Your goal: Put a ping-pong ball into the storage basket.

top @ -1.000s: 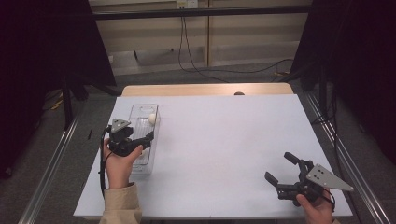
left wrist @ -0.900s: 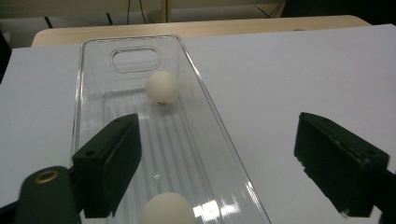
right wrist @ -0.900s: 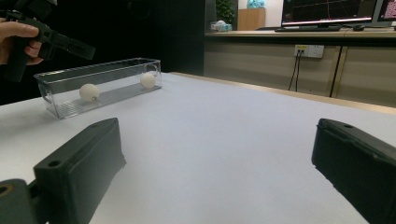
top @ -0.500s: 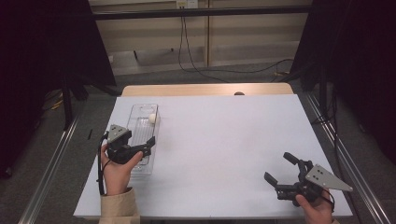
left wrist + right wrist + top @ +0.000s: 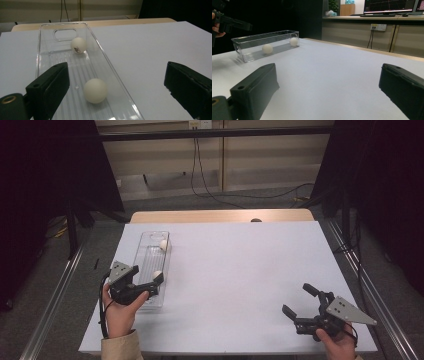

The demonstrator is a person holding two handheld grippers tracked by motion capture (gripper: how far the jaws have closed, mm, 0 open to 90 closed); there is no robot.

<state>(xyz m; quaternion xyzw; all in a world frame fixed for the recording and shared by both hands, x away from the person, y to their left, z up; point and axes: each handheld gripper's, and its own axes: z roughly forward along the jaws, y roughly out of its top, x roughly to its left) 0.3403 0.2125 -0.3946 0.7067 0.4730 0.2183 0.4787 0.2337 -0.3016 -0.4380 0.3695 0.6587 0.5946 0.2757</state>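
A clear plastic tray (image 5: 142, 255) lies lengthwise at the table's left side. Two white balls rest in it, one (image 5: 163, 245) near the far end and one (image 5: 157, 274) closer to me. My left gripper (image 5: 152, 286) hovers open over the tray's near end. In the left gripper view its jaws stand wide on either side of the near ball (image 5: 95, 90), with the far ball (image 5: 78, 45) beyond it. At the front right my right gripper (image 5: 297, 299) is open and empty, low over the table and pointing toward the tray (image 5: 252, 41).
The white table (image 5: 240, 270) has a wooden strip (image 5: 220, 215) along its far edge. Metal rails run down both sides on the floor. A cable trails from each gripper. The right gripper view also shows the left gripper (image 5: 232, 23) above the tray.
My left gripper has drawn back toward the person along the tray's near end. The right gripper has stayed in place.
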